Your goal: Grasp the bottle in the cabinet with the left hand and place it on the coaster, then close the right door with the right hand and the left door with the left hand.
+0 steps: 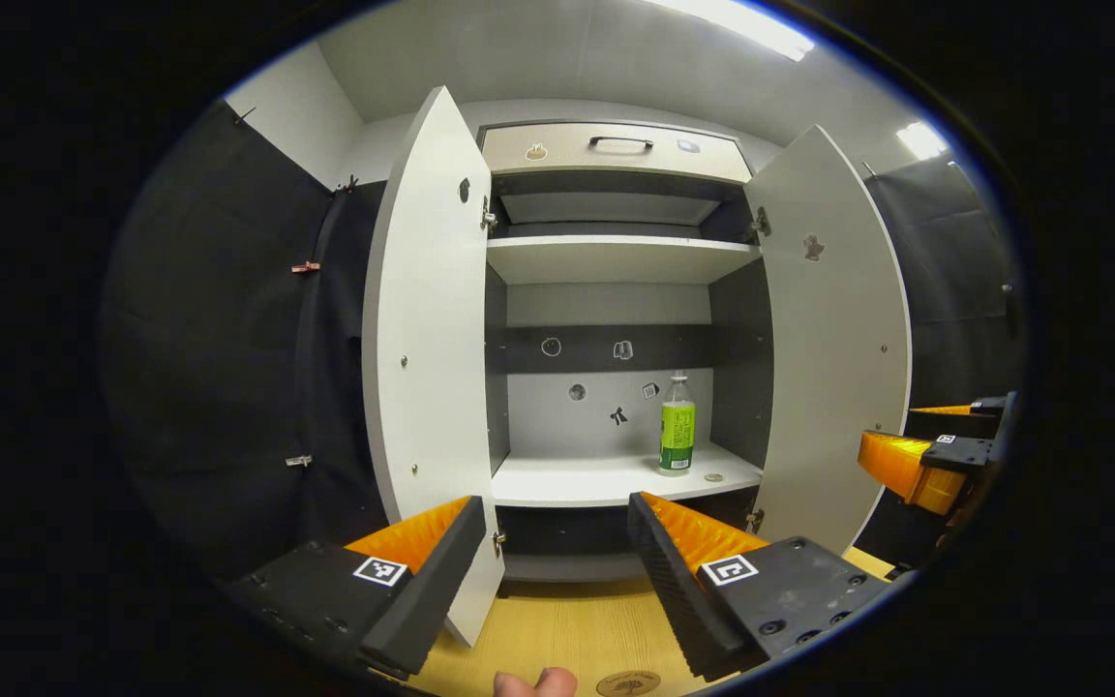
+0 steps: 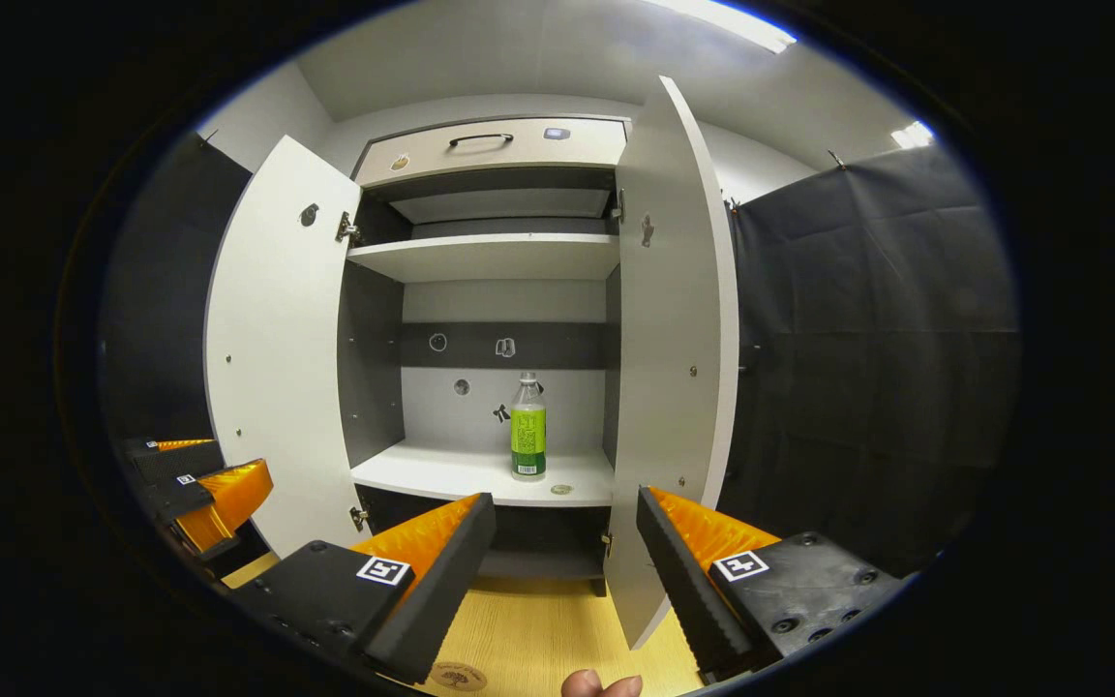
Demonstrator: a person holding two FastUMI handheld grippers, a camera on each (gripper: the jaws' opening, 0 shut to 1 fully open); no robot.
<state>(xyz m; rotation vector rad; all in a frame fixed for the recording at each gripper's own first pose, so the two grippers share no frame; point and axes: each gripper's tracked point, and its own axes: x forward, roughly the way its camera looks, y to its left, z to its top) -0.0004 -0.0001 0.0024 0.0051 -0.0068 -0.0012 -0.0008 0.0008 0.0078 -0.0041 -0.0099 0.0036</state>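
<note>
Your left gripper (image 1: 548, 528) hangs with jaws apart, like the right gripper (image 2: 565, 528). The bottle (image 1: 677, 427) stands upright on the cabinet's lower shelf (image 1: 577, 479); likely light, smooth plastic, so grip mid-label.

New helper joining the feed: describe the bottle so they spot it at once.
Start at the open cabinet with both doors swung out. On its lower shelf, toward the right side, the bottle stands upright. It is clear with a green label and pale cap, taller than the small round disc beside it.
</note>
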